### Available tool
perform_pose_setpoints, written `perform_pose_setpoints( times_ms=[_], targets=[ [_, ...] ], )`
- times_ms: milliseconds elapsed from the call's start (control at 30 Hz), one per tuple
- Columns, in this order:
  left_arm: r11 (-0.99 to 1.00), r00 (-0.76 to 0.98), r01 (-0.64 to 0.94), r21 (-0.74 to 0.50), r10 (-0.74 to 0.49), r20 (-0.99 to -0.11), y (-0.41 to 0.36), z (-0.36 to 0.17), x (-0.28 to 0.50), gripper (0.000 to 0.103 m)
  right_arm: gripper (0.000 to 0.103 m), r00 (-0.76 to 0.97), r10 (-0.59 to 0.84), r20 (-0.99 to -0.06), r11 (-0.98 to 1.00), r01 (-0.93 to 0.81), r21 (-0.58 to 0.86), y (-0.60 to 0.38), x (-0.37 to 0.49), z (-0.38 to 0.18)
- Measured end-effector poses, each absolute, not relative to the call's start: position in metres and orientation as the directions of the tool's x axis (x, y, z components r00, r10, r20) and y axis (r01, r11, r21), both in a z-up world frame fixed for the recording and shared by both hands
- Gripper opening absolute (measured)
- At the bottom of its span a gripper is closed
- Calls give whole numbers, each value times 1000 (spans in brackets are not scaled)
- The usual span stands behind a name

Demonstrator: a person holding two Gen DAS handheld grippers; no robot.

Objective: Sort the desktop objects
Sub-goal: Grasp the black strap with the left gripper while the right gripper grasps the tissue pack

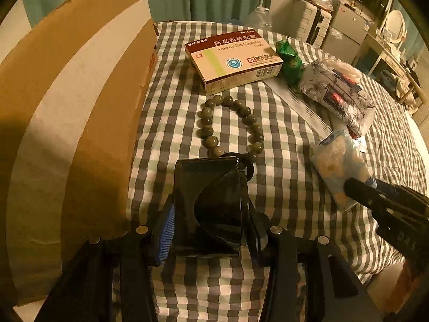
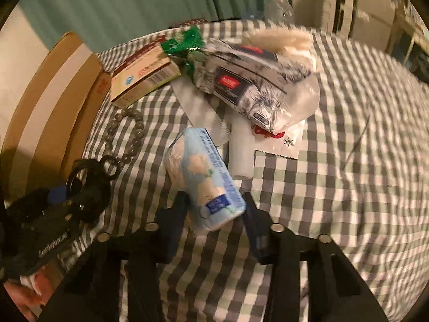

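Left tool (image 1: 211, 206): we see it pinching a glossy black angular plastic case (image 1: 209, 204) above the checked cloth counter (image 1: 281, 187).
Right tool (image 2: 214, 214): clamped on a soft pale-blue plastic packet (image 2: 206, 177).
Beside: round green-grey bead bracelet (image 1: 230, 126), cardboard medicine box (image 1: 233, 59).

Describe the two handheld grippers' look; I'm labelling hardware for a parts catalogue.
Both are matte black plastic two-finger tools. The left gripper has angular black arms with round silver bolt heads and a blue ribbed pad inside one finger. The right gripper matches, with silver bolts; in the left view its side shows small holes.
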State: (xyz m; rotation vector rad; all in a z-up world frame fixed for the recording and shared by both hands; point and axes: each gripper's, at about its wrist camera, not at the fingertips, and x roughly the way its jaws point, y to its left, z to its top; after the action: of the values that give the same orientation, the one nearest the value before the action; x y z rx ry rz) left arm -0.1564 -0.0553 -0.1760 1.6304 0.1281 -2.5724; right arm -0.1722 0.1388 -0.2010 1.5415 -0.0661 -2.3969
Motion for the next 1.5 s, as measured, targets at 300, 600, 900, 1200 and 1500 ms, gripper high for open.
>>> perform_pose_setpoints(
  times_ms=[300, 600, 900, 1200, 1500],
  targets=[
    [-996, -464, 86, -4, -37, -885, -48, -154, -151, 47, 20, -375, -284, -882, -938, 299, 175, 116, -151, -194],
    [-994, -454, 99, -43, -7, -891, -53, -150, -152, 47, 20, -334, -337, -880, -926, 286, 246, 104, -181, -219],
    [-1000, -487, -4, 17, -13, -873, -32, -118, -142, 47, 18, -410, -390, -825, -920, 216, 327, 141, -165, -188],
    [-999, -535, -27, -24, 35, -844, -29, -81, -123, 47, 18, -466, -389, -795, -921, 202, 332, 154, -146, -163],
    [-997, -442, -17, -78, 77, -894, -17, -121, -111, 73, 19, -481, -379, -791, -926, 195, 325, 159, -130, -154]
  ],
)
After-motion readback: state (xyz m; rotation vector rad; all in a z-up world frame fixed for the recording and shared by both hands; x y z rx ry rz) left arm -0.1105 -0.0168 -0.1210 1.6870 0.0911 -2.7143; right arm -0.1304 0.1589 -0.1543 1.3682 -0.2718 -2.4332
